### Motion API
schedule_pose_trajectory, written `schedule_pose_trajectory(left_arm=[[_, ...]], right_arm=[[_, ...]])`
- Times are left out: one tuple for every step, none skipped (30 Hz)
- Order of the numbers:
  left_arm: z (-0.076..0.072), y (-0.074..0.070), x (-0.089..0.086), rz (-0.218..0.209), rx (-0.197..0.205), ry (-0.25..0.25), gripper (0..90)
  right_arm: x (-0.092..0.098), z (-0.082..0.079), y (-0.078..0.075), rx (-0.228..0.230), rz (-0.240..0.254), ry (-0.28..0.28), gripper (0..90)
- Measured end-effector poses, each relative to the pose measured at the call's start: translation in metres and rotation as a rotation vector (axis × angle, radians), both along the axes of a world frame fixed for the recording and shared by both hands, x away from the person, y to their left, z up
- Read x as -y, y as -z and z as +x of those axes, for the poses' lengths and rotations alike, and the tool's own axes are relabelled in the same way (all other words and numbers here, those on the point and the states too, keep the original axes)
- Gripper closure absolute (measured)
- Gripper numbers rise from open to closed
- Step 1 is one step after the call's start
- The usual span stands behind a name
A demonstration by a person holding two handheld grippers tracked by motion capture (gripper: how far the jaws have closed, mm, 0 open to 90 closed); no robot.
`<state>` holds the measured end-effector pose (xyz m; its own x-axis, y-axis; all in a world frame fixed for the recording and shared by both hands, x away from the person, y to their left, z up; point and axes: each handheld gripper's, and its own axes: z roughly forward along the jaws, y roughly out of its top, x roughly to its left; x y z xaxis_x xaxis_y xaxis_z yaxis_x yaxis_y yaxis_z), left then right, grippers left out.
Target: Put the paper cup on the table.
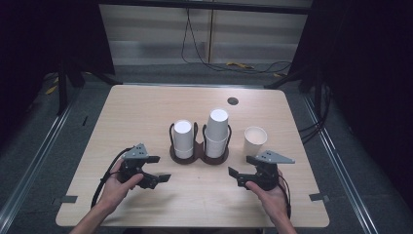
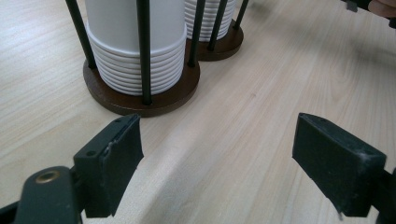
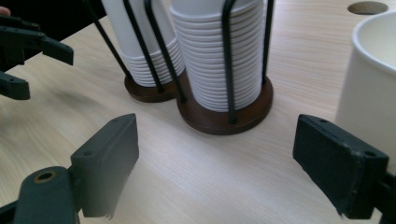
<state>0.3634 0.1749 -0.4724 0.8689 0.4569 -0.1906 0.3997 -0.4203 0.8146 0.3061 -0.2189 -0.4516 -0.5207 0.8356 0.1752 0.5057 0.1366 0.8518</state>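
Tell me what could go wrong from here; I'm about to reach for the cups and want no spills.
The loose cup stands upright outside the holders, close to the open right gripper; a sideways nudge could tip it. The taller stack rises well above its wire holder, so pulling its top cup at an angle might topple cups. The left gripper, also open, could snag the holder's thin rods.

Both cup stacks (image 2: 135, 42) are cut off at the top edge.

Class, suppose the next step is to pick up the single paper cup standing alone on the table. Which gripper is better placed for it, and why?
Right. The right gripper sits just below the loose cup, jaws open, and the cup looms beside its jaw in the right gripper view. The left gripper would have to cross past the cup holder.
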Motion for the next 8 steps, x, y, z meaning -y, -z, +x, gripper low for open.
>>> schedule_pose_trajectory(left_arm=[[0.000,0.000,0.000,-0.006,-0.002,-0.004,15.9],[-0.001,0.000,0.000,-0.006,0.004,-0.006,15.9],[-0.001,0.000,0.001,-0.009,0.005,-0.011,15.9],[-0.001,0.000,0.001,-0.009,0.007,-0.011,15.9],[-0.001,0.000,0.001,-0.006,0.008,-0.011,15.9],[-0.001,0.000,0.001,-0.001,0.009,-0.007,15.9],[-0.001,0.000,0.001,-0.002,0.004,-0.008,15.9],[-0.001,0.001,0.001,-0.002,0.007,-0.008,15.9]], right_arm=[[-0.002,-0.001,0.001,0.010,0.002,-0.008,14.7],[-0.004,-0.001,0.002,0.012,0.005,-0.015,14.7],[-0.006,-0.001,0.004,0.007,0.002,-0.020,14.7],[-0.008,-0.001,0.007,0.002,0.002,-0.028,14.7],[-0.009,-0.001,0.009,-0.009,-0.007,-0.039,14.9],[-0.011,-0.001,0.011,-0.019,-0.017,-0.045,14.9],[-0.012,-0.001,0.012,-0.024,-0.021,-0.050,14.9],[-0.012,0.000,0.013,-0.028,-0.013,-0.049,14.9]])
